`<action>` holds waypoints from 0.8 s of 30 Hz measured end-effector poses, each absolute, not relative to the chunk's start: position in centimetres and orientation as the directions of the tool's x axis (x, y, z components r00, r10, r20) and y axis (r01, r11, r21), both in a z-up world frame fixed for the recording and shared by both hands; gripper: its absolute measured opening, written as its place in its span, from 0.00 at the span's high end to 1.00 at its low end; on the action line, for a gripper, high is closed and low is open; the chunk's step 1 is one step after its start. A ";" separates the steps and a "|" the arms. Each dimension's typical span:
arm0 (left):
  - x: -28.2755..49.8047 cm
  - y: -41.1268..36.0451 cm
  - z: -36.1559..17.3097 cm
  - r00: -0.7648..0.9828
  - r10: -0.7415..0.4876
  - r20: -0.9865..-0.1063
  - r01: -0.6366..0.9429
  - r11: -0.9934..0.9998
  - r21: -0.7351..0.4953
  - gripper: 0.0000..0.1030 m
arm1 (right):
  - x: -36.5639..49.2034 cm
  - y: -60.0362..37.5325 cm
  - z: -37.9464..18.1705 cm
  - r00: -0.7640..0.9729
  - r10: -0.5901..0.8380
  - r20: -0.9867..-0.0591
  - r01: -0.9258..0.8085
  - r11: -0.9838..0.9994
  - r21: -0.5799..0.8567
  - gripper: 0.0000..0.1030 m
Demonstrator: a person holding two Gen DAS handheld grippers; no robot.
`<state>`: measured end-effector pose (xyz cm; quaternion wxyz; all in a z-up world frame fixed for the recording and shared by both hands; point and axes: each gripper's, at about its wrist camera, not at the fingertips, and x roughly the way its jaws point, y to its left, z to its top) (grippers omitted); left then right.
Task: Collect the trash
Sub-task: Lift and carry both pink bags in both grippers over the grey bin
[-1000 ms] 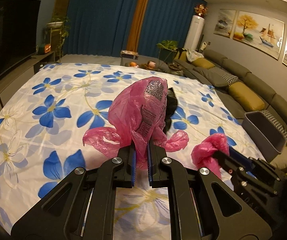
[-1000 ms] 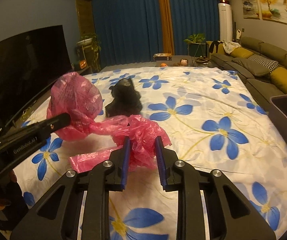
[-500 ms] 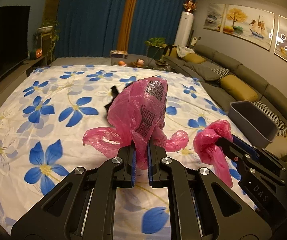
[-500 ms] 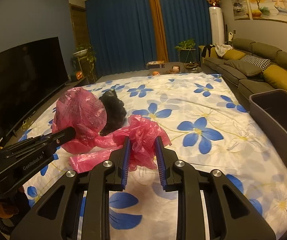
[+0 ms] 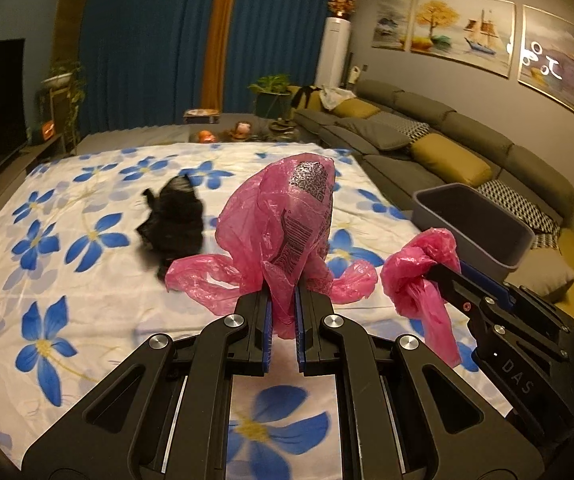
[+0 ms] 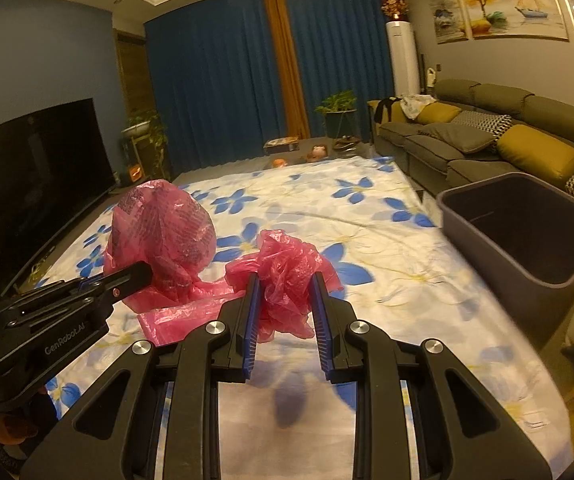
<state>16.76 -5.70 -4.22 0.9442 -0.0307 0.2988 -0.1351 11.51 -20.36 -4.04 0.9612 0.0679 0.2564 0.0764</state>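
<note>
Floral sheet (image 5: 67,248), grey sofa (image 5: 439,140), blue curtains (image 5: 147,40)

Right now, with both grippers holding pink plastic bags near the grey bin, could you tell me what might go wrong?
1. The left gripper pinches only the neck of the printed pink plastic bag; the thin film could slip or tear.
2. A loose tail of the crumpled pink plastic bag in the right gripper hangs down and might catch on the rim of the grey plastic bin.
3. The black bag lying on the flowered sheet could be forgotten.

- Blue curtains (image 6: 223,80) with an orange strip cover the far wall.
- Grey sofa (image 6: 483,136), yellow cushions, right side.
- Dark TV (image 6: 35,160) left.
- Paintings (image 5: 443,32) above the sofa.
- Dim warm light.
</note>
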 end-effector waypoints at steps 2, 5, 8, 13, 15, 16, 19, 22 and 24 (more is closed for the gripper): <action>16.8 -6.7 -4.1 0.782 -0.284 -0.555 0.254 0.958 -0.134 0.92 | 11.4 -21.3 -3.9 0.862 0.166 -0.478 -0.096 0.981 0.168 0.75; 17.0 -8.1 -4.0 0.775 -0.301 -0.555 0.276 0.952 -0.131 0.92 | 11.2 -22.8 -3.8 0.869 0.142 -0.474 -0.069 0.983 0.169 0.75; 17.4 -9.5 -4.0 0.766 -0.321 -0.557 0.299 0.945 -0.134 0.92 | 11.0 -24.4 -3.8 0.874 0.116 -0.472 -0.039 0.984 0.171 0.75; 17.9 -11.6 -3.8 0.753 -0.351 -0.556 0.335 0.932 -0.135 0.92 | 11.1 -26.4 -3.7 0.881 0.080 -0.466 0.001 0.985 0.172 0.75; 18.2 -12.5 -3.8 0.746 -0.363 -0.559 0.350 0.927 -0.135 0.92 | 11.1 -27.2 -3.6 0.884 0.067 -0.462 0.016 0.985 0.174 0.75; 18.3 -13.0 -3.8 0.743 -0.368 -0.560 0.355 0.925 -0.137 0.92 | 11.2 -27.6 -3.5 0.886 0.060 -0.461 0.025 0.984 0.176 0.75; 18.6 -14.2 -3.8 0.730 -0.388 -0.563 0.375 0.916 -0.146 0.92 | 11.3 -28.8 -3.4 0.889 0.039 -0.457 0.050 0.982 0.181 0.75; 18.8 -15.4 -4.0 0.720 -0.401 -0.567 0.393 0.908 -0.143 0.92 | 11.5 -29.8 -3.3 0.890 0.020 -0.455 0.070 0.981 0.181 0.75; 19.1 -16.1 -4.2 0.712 -0.409 -0.571 0.405 0.903 -0.143 0.92 | 11.5 -30.3 -3.2 0.892 0.009 -0.452 0.082 0.980 0.179 0.75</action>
